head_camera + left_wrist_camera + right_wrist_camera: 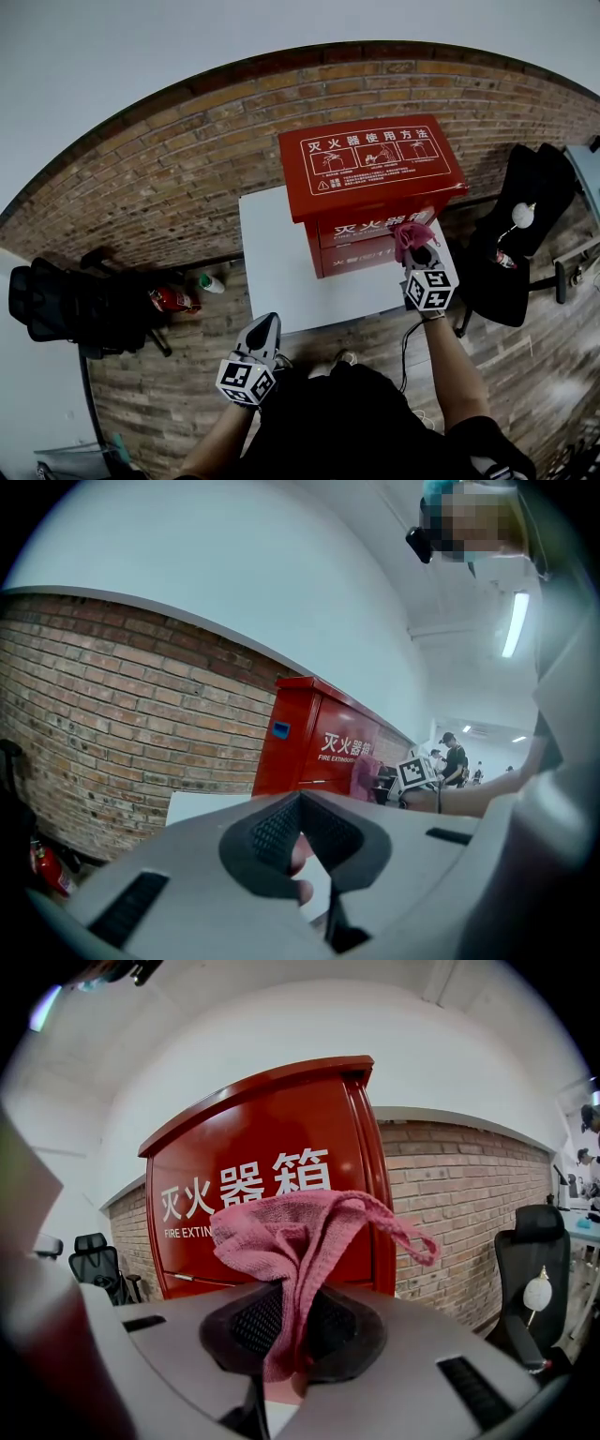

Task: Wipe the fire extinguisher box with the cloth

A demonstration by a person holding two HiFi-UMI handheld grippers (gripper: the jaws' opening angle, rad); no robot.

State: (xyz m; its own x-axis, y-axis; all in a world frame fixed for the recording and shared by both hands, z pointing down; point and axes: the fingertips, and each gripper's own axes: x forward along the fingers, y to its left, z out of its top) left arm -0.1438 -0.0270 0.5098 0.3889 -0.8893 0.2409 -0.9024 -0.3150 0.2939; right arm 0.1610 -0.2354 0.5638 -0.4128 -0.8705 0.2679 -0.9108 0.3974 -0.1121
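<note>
A red fire extinguisher box with white Chinese lettering stands on a white table against a brick wall. My right gripper is shut on a pink cloth, holding it right at the box's front face near its right end. In the right gripper view the pink cloth bunches out of the jaws in front of the red box. My left gripper hangs shut and empty at the table's near edge, away from the box.
A black office chair stands to the right of the table. Another black chair and a small red extinguisher lie on the wooden floor at the left. The brick wall runs behind the box.
</note>
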